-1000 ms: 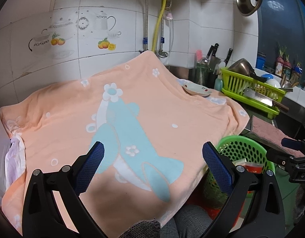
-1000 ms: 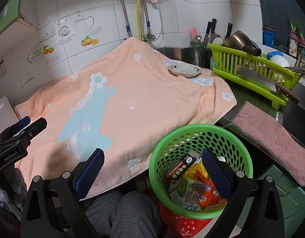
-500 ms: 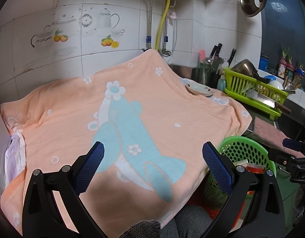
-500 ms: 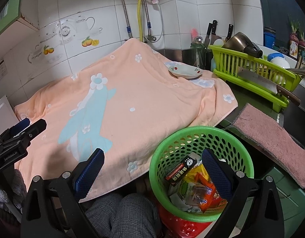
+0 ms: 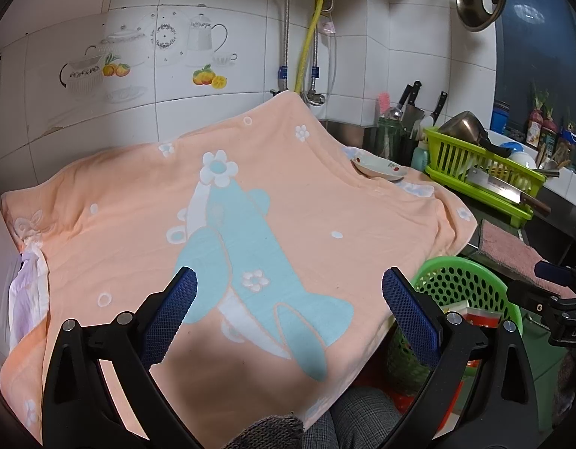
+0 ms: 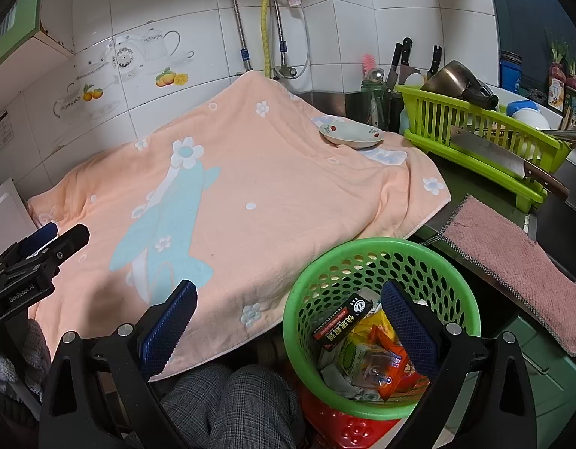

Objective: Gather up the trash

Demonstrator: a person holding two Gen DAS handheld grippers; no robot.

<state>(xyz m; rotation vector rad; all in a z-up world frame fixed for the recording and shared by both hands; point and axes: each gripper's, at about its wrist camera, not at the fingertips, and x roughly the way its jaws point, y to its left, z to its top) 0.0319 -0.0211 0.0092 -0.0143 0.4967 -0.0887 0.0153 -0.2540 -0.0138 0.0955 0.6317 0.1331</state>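
The left gripper hangs over the near half of a peach-orange terry towel with a pale blue rabbit and white flowers, its blue-padded jaws spread wide with nothing between them. The right gripper is likewise wide apart and empty, its left finger over the towel's near hem and its right finger over the mouth of a round green perforated plastic basket.

The trash sits inside that basket: a black and red printed carton leaning on the inner wall, and orange and yellow crinkled wrappers with a clear plastic piece on top. The basket rests on a red plastic stool, just beside the towel's front right corner, which droops close to the basket rim.

The towel surface is broad and bare across its middle and left. Its far edge climbs against the white tiled wall; its left edge meets a bunched white cloth. A shallow white ceramic dish with red spots rests on the far right corner of the towel. Just past the right hem come a lime-green slatted plastic dish rack with a steel cleaver with a wooden handle leaning on its front, and a dusty pink knitted dishcloth lying along the counter's near edge, near the basket.

The person's grey checked trouser legs fill the space below the towel's front hem
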